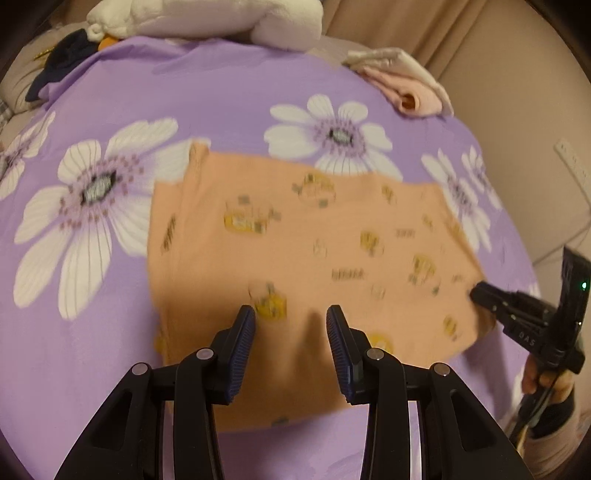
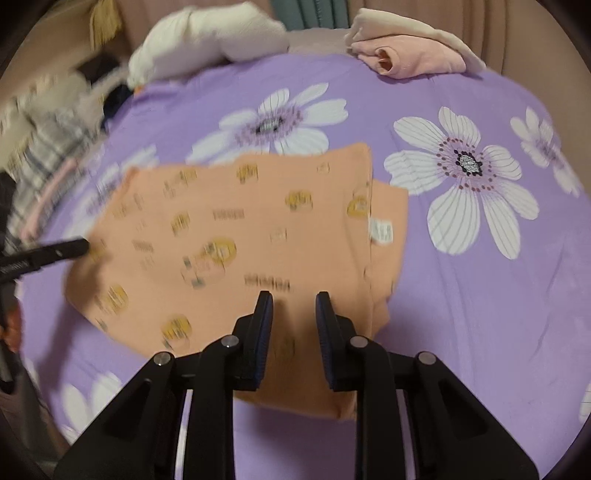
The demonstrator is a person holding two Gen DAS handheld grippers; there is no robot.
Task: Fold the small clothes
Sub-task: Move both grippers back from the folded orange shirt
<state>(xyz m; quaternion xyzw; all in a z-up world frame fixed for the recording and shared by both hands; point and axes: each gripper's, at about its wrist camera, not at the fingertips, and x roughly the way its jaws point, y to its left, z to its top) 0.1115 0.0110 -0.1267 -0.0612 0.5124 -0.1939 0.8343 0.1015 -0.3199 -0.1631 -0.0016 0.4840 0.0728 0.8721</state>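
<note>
An orange printed garment (image 1: 295, 251) lies flat and partly folded on a purple flowered sheet (image 1: 221, 92); it also shows in the right wrist view (image 2: 236, 251) with a white label (image 2: 380, 230) near its right fold. My left gripper (image 1: 291, 314) is open above the garment's near edge, holding nothing. My right gripper (image 2: 294, 299) is open over the garment's near edge, holding nothing. The right gripper's tip also shows in the left wrist view (image 1: 484, 295) at the garment's right edge. The left gripper's tip shows in the right wrist view (image 2: 74, 247) at the garment's left edge.
A folded pink garment (image 1: 406, 88) lies at the sheet's far right corner, also in the right wrist view (image 2: 410, 55). A white and lilac bundle (image 1: 207, 18) lies at the far edge. A dark garment (image 1: 62, 59) lies far left. Plaid cloth (image 2: 51, 155) sits left.
</note>
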